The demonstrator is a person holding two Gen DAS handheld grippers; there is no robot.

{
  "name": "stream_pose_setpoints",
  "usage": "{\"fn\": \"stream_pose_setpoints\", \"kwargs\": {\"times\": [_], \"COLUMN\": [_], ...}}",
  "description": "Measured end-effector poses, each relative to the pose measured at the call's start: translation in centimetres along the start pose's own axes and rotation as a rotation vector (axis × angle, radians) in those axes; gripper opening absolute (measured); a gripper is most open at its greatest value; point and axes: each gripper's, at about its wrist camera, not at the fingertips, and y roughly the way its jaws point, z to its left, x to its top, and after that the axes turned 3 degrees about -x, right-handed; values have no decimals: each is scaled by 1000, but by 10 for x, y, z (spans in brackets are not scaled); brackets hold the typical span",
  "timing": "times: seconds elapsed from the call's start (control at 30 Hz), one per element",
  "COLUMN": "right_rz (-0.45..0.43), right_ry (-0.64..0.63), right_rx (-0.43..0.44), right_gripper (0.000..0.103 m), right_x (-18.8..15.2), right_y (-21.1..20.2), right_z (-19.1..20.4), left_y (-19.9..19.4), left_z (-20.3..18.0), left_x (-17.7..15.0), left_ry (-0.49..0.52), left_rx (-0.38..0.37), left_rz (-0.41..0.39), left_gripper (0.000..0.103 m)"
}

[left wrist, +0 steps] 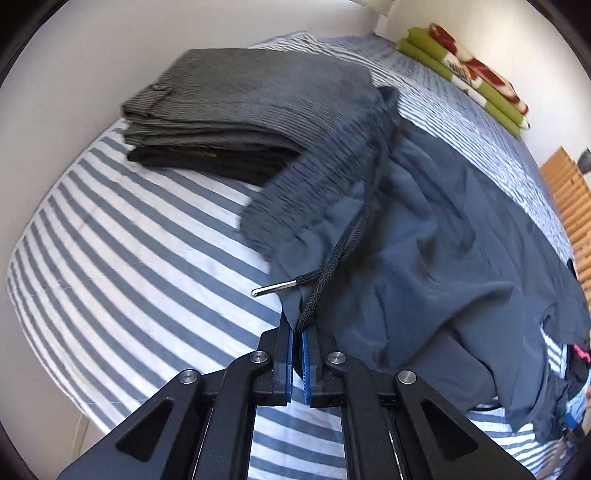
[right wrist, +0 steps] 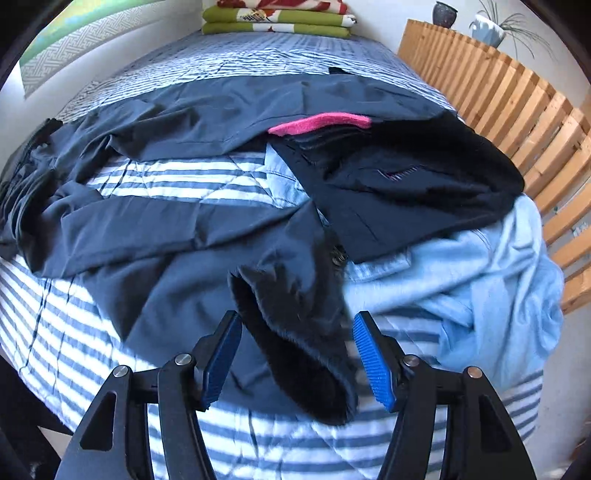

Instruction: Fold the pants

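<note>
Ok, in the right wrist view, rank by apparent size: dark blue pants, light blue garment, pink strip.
1. dark blue pants, largest
2. light blue garment, though nearness may inflate it
3. pink strip, clearly smallest

Bed [right wrist: 92, 325] fills the room's middle, covered in a blue-and-white striped quilt; the stripes look finer toward the far end. Plain white wall [left wrist: 92, 66] runs along one side. Slatted wooden panel [right wrist: 517, 122] stands along the other side. A patterned hanging [right wrist: 92, 51] in grey and green on the wall. On top of the slats, a dark vase [right wrist: 445, 13] and a pale pot with a spiky plant [right wrist: 491, 27]. Bright daylight, hard shadows across the quilt.
</note>
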Motion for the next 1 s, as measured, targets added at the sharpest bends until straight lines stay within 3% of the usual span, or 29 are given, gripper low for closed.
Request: {"fn": "stream_pose_setpoints", "kwargs": {"times": [0.07,0.13,0.23,0.37,0.53,0.6,0.67,0.8,0.9,1.0], "right_rz": [26,56,32,-52,-200,-252,-269,-222,-101,25], "right_ry": [-36,-30,-10,61,232,325,393,508,388,367], "right_rx": [-29,-4,-16,62,134,129,71,20,-82,-96], "right_gripper": [56,13,5,4,3,3,3,3,3,3], "right_x": [3,4,7,7,7,7,9,8,10,-1], "right_y": [9,12,-5,-58,-139,-162,-170,-152,-108,-64], "right_z": [9,11,10,-15,-82,-115,-140,-174,-158,-152], "left_y": [-8,-14,-28,-50,-75,-84,-92,-88,-67,-55], "left_z": [5,10,22,29,31,33,34,38,35,36], "left_x": [1,5,7,17,28,32,34,34,24,3], "left_ry": [-16,-7,-3,6,11,9,5,30,77,106], "left_rx": [-6,-4,-10,-20,-6,-3,3,39,92,95], "left_rz": [-9,-21,-45,-78,-106,-114,-119,-91,-27,13], "left_gripper": [3,3,3,3,3,3,3,3,3,3]}}
